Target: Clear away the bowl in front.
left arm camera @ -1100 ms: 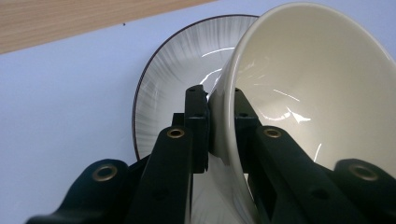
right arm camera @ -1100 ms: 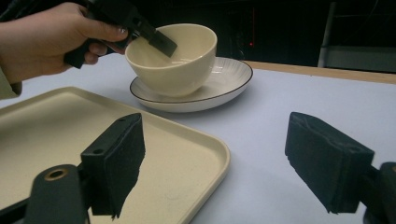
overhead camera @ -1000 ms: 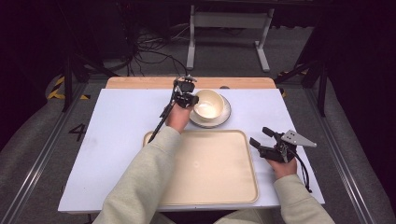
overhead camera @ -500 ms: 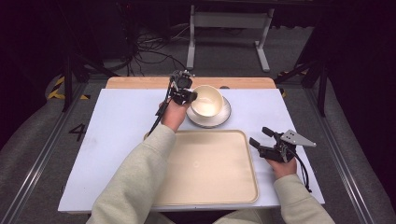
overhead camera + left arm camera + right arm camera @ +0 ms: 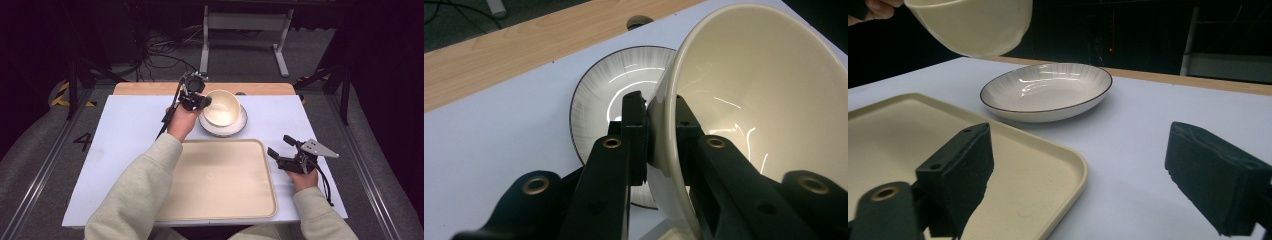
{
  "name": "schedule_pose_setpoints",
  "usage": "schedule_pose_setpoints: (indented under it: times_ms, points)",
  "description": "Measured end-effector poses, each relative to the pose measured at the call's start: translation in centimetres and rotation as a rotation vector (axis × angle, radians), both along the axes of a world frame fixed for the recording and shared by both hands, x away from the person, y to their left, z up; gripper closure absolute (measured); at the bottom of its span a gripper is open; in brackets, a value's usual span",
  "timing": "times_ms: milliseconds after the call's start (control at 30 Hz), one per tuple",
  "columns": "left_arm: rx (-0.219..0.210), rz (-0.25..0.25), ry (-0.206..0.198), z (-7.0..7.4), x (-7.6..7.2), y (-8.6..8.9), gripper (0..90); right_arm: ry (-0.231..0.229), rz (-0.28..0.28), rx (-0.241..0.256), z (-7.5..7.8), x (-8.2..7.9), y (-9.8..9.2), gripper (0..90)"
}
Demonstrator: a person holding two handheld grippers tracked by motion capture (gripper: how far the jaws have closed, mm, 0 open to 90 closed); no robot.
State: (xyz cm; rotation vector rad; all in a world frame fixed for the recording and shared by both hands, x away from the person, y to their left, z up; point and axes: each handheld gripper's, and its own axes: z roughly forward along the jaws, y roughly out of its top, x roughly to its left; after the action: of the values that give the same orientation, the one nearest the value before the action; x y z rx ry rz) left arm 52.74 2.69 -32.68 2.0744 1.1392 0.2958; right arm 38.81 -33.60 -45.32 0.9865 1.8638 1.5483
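Compared with the picture one second before, the cream bowl (image 5: 221, 106) has left the plate (image 5: 240, 127): earlier it sat inside the plate, and now it is lifted and tilted, with its opening turned partly toward the person. The left gripper (image 5: 199, 100) has also shifted a little to the left and upward together with the bowl. This probably means the grasp succeeded and the step of carrying has begun; the likely destination is the beige tray (image 5: 250, 200) just in front of the plate, though this is only a judgement.

The bowl now hangs in the air above the plate, not touching it. The left gripper is clamped on the bowl's rim, one jaw inside the wall and one outside.

The left gripper view shows this grip very clearly: the bowl (image 5: 749, 100) wall is pinched between the two black jaws, and the striped plate (image 5: 604, 105) lies below and behind it on the white table (image 5: 499, 145). The high view cannot show such detail.

The right gripper view gives something different: the bowl (image 5: 973, 25) is seen from the side, clearly raised with free space under it, and the plate (image 5: 1048, 90) is empty. The right gripper (image 5: 1078, 175) has its jaws wide apart, holding nothing, and rests near the right edge of the tray (image 5: 908, 145). In the high view the right gripper (image 5: 290, 155) sits well apart from the bowl.
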Motion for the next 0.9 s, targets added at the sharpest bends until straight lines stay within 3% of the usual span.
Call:
schedule_pose_setpoints:
  times_ms: [233,567,767,900]
  points:
    - [-0.004,-0.048,0.013,1.0,-1.1,0.3,82.5,-0.017,-0.011,-0.012,0.0,0.0,0.1,5.0]
    - [0.037,-0.135,0.012,2.4,-3.1,0.4,82.6,-0.021,-0.016,-0.008,0.0,0.0,0.0,4.7]
    - [0.03,-0.182,0.018,3.3,-4.3,1.0,82.6,-0.019,-0.015,-0.007,0.0,0.0,0.0,4.8]
    - [0.05,-0.219,0.033,3.5,-5.1,1.0,82.6,-0.018,-0.016,-0.003,0.0,0.0,0.0,4.7]
